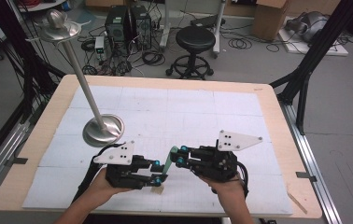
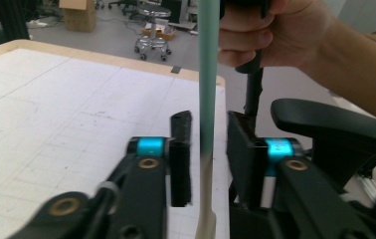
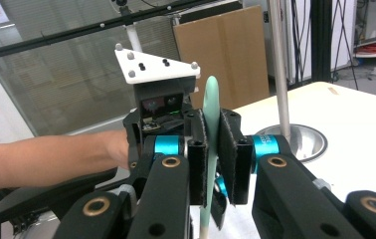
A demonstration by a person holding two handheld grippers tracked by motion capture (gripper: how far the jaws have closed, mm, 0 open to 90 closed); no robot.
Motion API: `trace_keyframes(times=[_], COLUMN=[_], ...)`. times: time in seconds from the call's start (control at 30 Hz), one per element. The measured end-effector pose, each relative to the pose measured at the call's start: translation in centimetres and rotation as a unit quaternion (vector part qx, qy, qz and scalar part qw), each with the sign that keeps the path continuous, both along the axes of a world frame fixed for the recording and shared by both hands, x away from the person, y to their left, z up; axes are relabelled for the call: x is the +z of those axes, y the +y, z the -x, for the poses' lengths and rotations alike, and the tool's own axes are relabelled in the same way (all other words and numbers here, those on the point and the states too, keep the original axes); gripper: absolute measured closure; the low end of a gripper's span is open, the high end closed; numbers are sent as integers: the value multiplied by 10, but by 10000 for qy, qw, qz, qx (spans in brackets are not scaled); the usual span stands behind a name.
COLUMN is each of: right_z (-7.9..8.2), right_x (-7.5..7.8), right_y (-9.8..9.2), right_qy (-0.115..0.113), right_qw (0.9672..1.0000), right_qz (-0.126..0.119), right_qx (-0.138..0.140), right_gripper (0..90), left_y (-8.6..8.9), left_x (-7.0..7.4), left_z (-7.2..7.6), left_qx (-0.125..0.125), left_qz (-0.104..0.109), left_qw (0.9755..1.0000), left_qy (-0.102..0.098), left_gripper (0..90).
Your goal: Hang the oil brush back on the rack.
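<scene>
High view: green stick (image 1: 167,161) spans both grippers. Right gripper (image 1: 180,156) clamps its upper end at 1 o'clock; left gripper (image 1: 157,171) jaws nearly closed around lower end, contact unclear.

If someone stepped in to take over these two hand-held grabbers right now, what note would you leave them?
Right gripper: shut on the pale green strip, gripping near its upper end.
Left gripper: jaws stand either side of the strip's cream lower end with gaps showing, so not gripping.
The strip stands roughly upright between both grippers near the front of the white table mat. The metal stand sits behind, untouched.
Done: strip lifted by the right. Probably left: close the left on it.
</scene>
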State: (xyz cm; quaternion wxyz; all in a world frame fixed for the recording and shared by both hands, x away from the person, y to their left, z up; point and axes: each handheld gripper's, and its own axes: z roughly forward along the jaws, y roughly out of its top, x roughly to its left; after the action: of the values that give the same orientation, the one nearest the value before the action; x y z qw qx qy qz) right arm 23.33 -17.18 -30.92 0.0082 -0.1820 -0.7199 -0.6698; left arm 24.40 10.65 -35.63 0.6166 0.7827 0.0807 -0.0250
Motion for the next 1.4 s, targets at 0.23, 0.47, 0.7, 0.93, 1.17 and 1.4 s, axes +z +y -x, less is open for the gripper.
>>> trace_keyframes(times=[0.23, 0.47, 0.7, 0.93, 1.17, 1.4], right_z=[-1, 3, 16, 24, 27, 27], right_x=[-2, -10, -30, -53, -61, -65], right_y=[-1, -26, -65, -89, -91, -90], right_qy=[-54, -208, -278, -209, -220, -200], right_qw=[10000, 9974, 9842, 9622, 9585, 9585], right_qz=[-34, -528, 114, 529, 700, 796], right_qx=[35, -452, -1742, -2663, -2755, -2730], right_gripper=[794, 377, 185, 163, 163, 164], left_y=[-1, 8, 29, 54, 81, 99], left_x=[-1, 2, 10, 28, 51, 72], left_z=[-1, -5, -12, -19, -24, -28], left_qx=[134, 562, 1223, 1789, 2146, 2447], left_qz=[-71, -131, 5, 158, 343, 349], left_qw=[9999, 9983, 9925, 9836, 9754, 9675], left_qy=[38, 21, -22, -185, -367, -524], left_gripper=[840, 842, 842, 842, 842, 842])
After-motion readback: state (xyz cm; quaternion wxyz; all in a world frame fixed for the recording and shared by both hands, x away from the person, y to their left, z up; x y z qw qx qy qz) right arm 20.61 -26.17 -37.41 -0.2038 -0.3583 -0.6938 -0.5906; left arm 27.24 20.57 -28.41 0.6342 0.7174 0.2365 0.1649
